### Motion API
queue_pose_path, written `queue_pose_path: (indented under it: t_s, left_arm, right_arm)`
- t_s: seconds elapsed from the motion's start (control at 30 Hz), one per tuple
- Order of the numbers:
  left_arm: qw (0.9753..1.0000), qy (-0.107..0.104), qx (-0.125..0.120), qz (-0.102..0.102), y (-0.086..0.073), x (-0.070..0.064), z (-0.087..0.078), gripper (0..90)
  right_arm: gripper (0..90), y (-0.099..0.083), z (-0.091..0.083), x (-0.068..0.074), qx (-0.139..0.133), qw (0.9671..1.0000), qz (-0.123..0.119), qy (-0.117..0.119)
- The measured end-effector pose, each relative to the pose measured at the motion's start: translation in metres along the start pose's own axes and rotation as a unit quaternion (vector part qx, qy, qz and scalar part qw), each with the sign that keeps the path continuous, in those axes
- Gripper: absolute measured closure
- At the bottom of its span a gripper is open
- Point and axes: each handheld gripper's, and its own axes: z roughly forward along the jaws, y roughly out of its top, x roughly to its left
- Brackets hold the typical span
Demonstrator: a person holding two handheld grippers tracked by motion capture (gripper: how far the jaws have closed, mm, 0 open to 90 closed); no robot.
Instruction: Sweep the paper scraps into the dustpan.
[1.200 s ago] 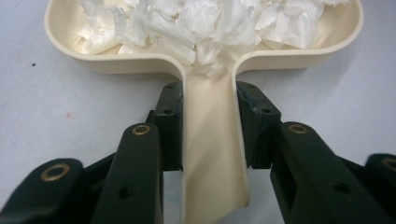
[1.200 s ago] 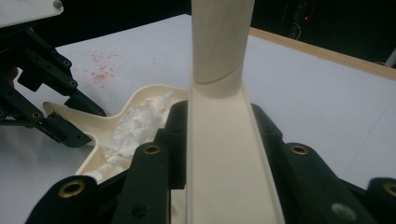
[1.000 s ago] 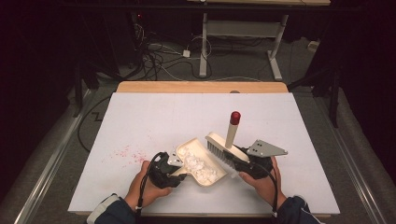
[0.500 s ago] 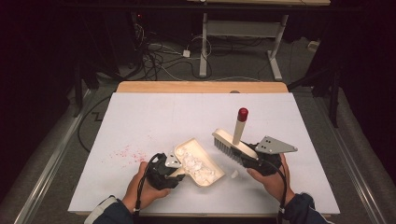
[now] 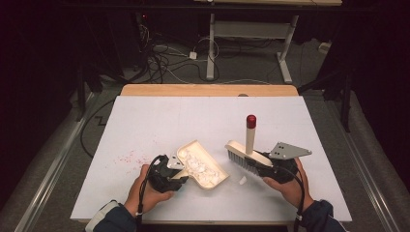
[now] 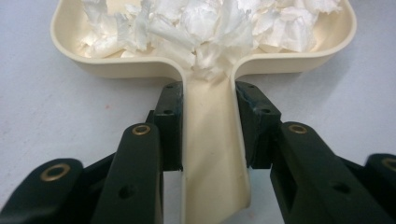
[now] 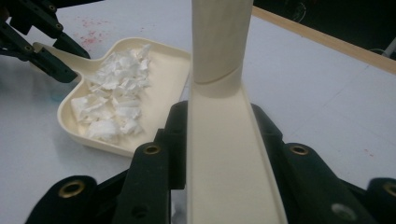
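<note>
A cream dustpan (image 5: 192,144) lies near the table's front edge with white paper scraps (image 5: 198,166) heaped in it. My left gripper (image 5: 178,175) is shut on its handle (image 6: 212,154), one jaw on each side, with the scraps (image 6: 210,23) just beyond. My right gripper (image 5: 266,167) is shut on a cream brush (image 5: 243,155), whose red-tipped handle (image 5: 251,121) stands upright. The brush (image 7: 224,140) sits between the right jaws, to the right of the dustpan (image 7: 100,142) and apart from it. One loose scrap (image 5: 242,180) lies on the table between brush and pan.
The white table (image 5: 193,116) has faint red specks (image 5: 126,157) left of the dustpan. A wooden strip (image 5: 208,90) runs along its far edge. Cables and desk legs lie on the dark floor beyond. The left gripper (image 7: 37,37) appears at the upper left of the right gripper view.
My right gripper has carried the brush to the right, away from the dustpan. The dustpan has shifted slightly left with the left gripper. A loose scrap now shows between them.
</note>
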Motion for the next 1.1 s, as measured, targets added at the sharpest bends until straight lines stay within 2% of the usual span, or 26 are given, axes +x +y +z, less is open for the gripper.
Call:
queue_pose_path:
  t_s: [0.23,0.37,0.47,0.63,0.8,0.9,0.97,1.1]
  left_arm:
    - [0.9997,0.017,-0.003,-0.019,-0.006,0.009,-0.005,63.5]
    - [0.9996,0.014,-0.001,-0.026,-0.009,0.013,-0.007,63.5]
    - [0.9999,0.005,0.005,-0.011,-0.01,0.009,-0.008,63.5]
    - [0.9996,-0.015,0.01,0.021,-0.006,-0.008,-0.009,63.5]
    - [0.9987,-0.029,0.014,0.039,-0.004,-0.02,-0.008,63.5]
    - [0.9981,-0.035,0.016,0.049,-0.003,-0.026,-0.008,63.5]
    - [0.9977,-0.037,0.017,0.054,-0.001,-0.029,-0.006,63.6]
    - [0.9973,-0.039,0.018,0.059,0.002,-0.033,-0.002,63.5]
  right_arm:
    - [67.3,0.001,-0.009,0.0,0.006,0.9999,-0.002,0.011]
    - [67.3,-0.001,-0.016,-0.003,0.011,0.9999,0.002,0.01]
    - [67.4,-0.006,-0.024,-0.005,0.018,0.9998,0.008,0.001]
    - [67.4,-0.016,-0.04,-0.009,0.025,0.9994,0.023,-0.011]
    - [67.4,-0.024,-0.057,-0.008,0.038,0.9987,0.034,-0.004]
    - [67.4,-0.029,-0.062,-0.002,0.048,0.998,0.039,0.015]
    - [67.4,-0.031,-0.064,0.002,0.048,0.9975,0.044,0.029]
    - [67.5,-0.032,-0.057,0.01,0.05,0.9975,0.039,0.033]
